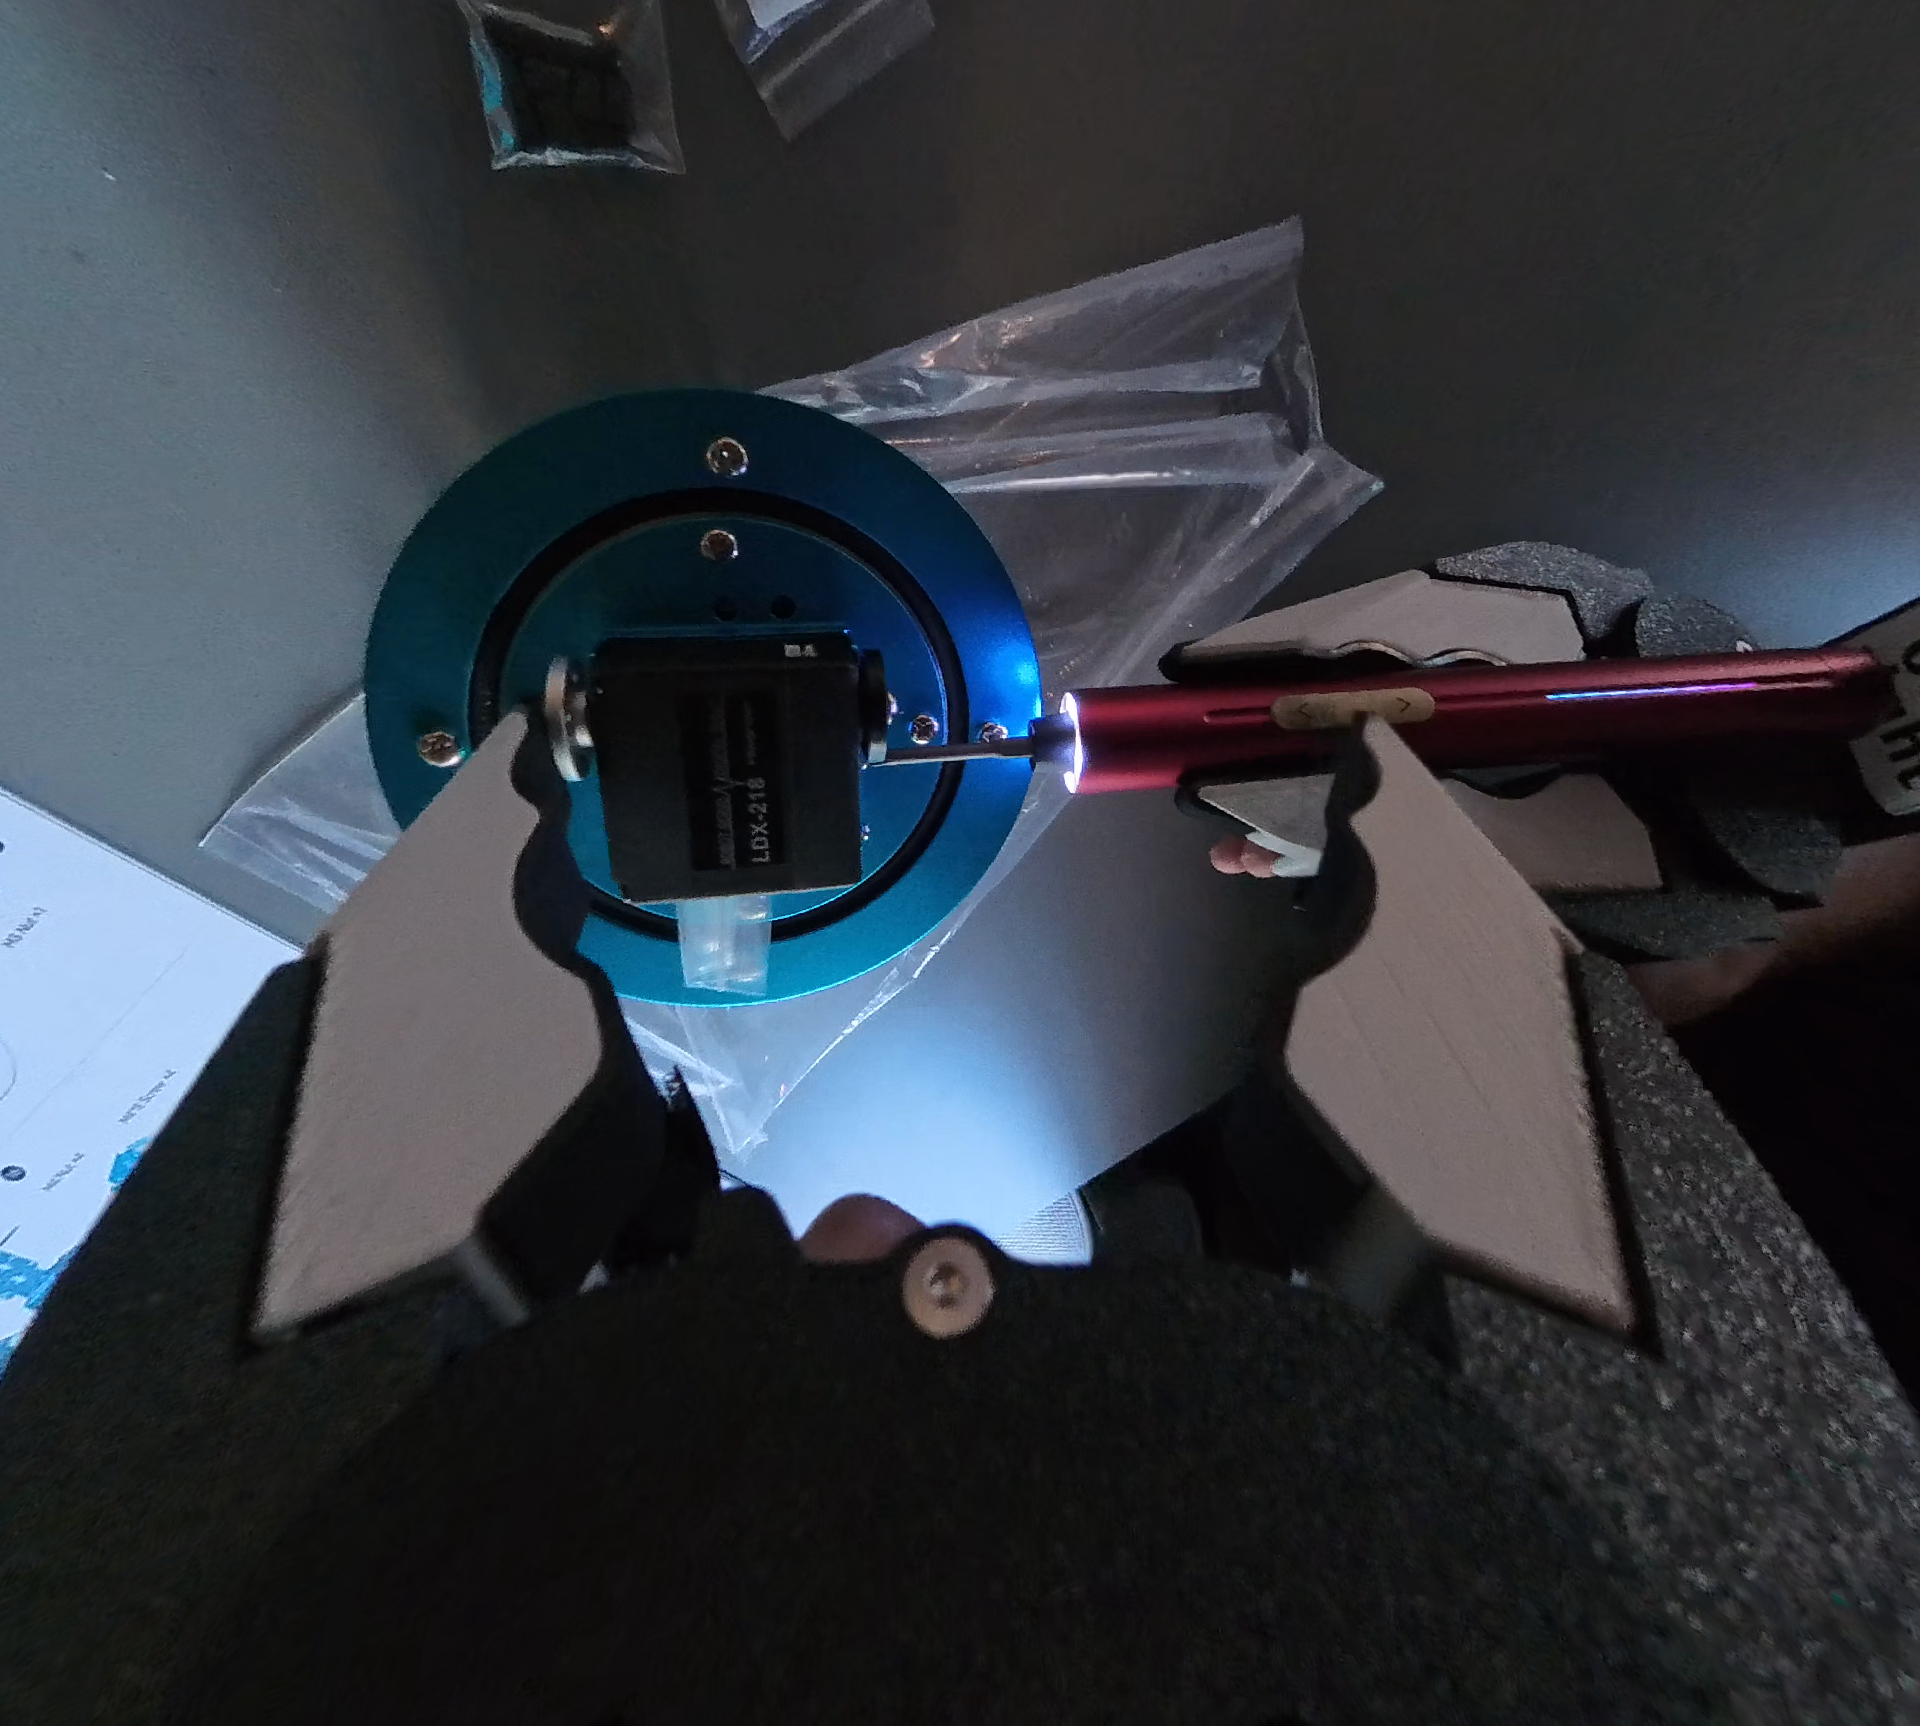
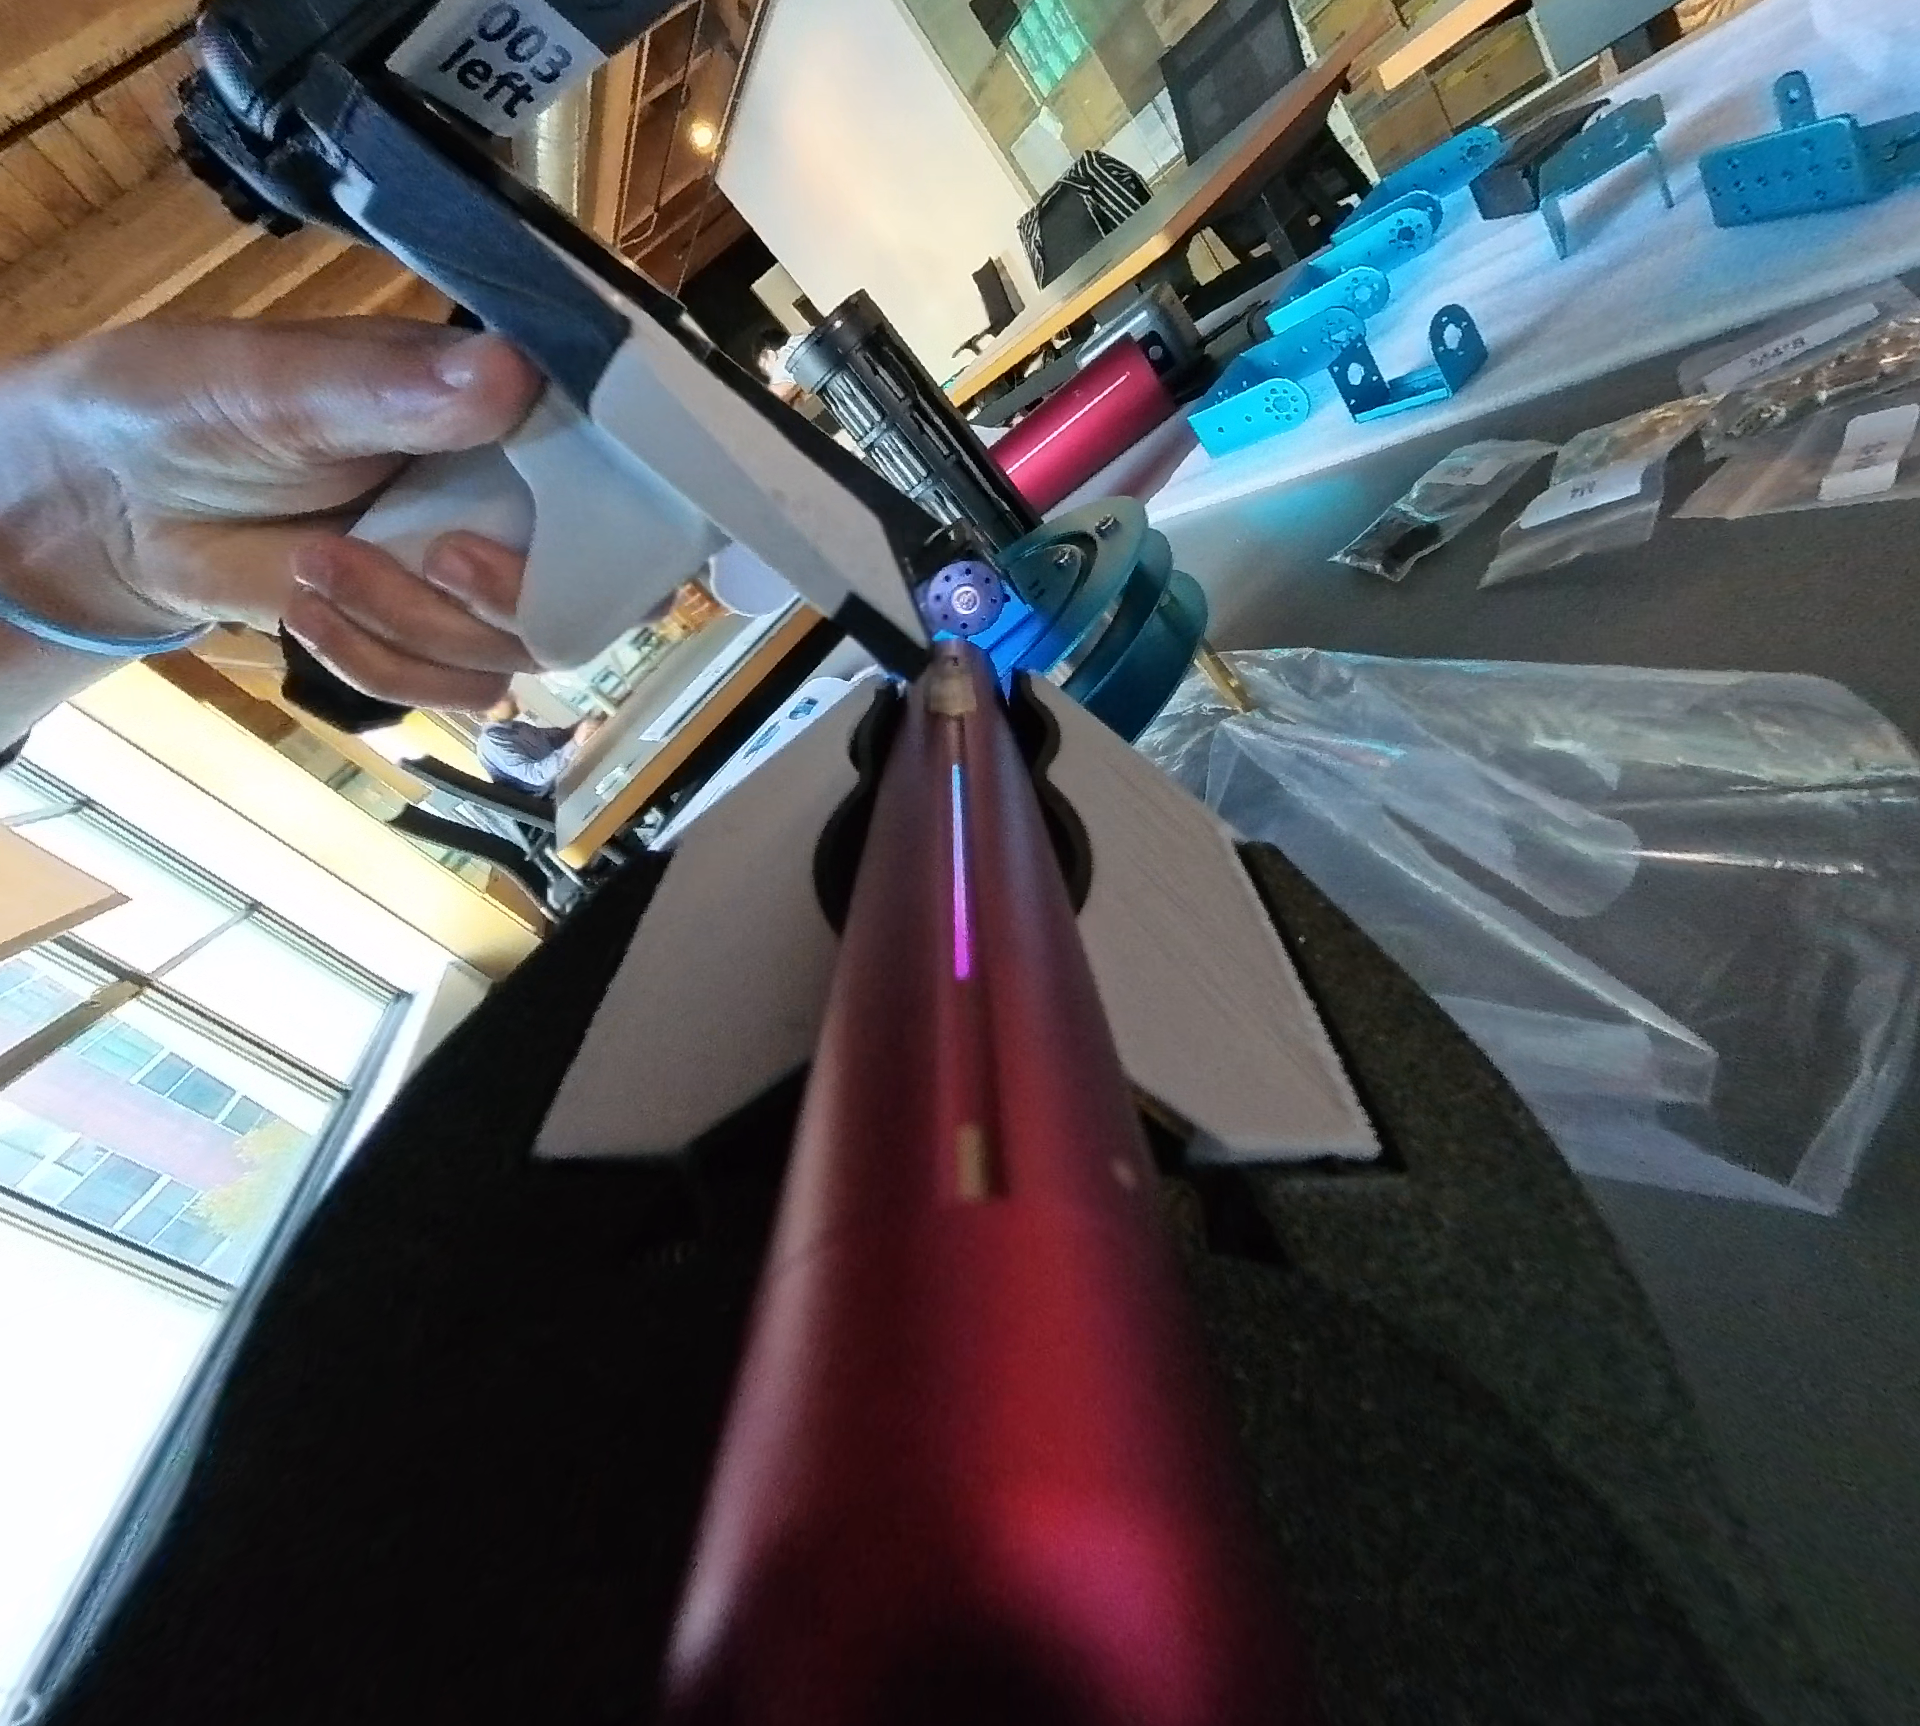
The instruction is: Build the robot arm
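A black servo [image 1: 732, 762] sits on a round blue metal base [image 1: 436, 637] that stands on a clear plastic bag. My left gripper [image 1: 940, 731] is open, its fingers spread wide over the base; its left fingertip [image 1: 514, 731] touches the silver disc on the servo's left side. My right gripper [image 2: 956, 689] is shut on a red electric screwdriver [image 2: 935, 1209]. In the left wrist view the screwdriver [image 1: 1455, 705] comes in from the right with its light on. Its thin bit [image 1: 935, 749] reaches the servo's right side. The right wrist view shows the blue base [image 2: 1132, 616] just beyond the bit.
Small labelled bags of screws and nuts [image 1: 551, 14] lie at the far side of the dark mat. A large clear plastic bag [image 1: 1122, 450] lies behind the base. A white printed sheet [image 1: 83, 1001] is at the left. Blue metal brackets [image 2: 1330, 346] and a red cylinder [image 2: 1081, 419] lie farther off.
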### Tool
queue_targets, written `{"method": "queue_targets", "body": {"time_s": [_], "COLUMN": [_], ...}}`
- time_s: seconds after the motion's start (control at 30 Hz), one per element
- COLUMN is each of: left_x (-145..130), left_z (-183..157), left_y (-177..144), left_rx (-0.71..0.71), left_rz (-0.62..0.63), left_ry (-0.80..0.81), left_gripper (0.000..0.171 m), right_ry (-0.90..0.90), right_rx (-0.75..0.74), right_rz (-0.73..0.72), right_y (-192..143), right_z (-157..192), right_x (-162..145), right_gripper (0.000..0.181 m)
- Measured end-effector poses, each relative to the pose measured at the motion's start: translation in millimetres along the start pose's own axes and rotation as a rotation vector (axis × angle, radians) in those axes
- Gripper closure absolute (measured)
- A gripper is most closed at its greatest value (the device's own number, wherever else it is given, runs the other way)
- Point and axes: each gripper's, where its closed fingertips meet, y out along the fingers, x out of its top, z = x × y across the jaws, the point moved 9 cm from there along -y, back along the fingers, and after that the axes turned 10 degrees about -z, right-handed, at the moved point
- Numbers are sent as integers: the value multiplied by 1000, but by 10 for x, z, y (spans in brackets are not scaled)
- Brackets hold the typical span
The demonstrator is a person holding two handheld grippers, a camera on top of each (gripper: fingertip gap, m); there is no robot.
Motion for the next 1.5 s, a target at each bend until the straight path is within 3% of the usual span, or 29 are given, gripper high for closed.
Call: {"method": "queue_targets", "body": {"time_s": [0.2, 0.33, 0.6, 0.73, 1.0, 1.5], "left_x": [1, 3, -11, -19, -12, -50], "left_z": [9, 43, 46, 10, 28, 13], "left_y": [4, -3, -8, -12, -10, 2], "left_rx": [21, 50, 39, -10, 15, 28], "left_rz": [-11, -30, -48, -45, -50, -74], "left_ry": [-8, -23, -6, -7, -16, 18], "left_gripper": [34, 47, 46, 30, 39, 35], "right_ry": [-15, -18, -24, -22, -21, -17], "right_rx": [0, 0, -1, 0, -1, -3], "right_rz": [-1, 0, -1, 0, -1, 1], "right_y": [-1, 0, 4, 4, 3, 3], "right_z": [9, 11, 13, 13, 12, 11], "right_x": [0, -1, -3, -3, -4, -10], "right_gripper": [160, 160, 160, 160, 160, 160]}}
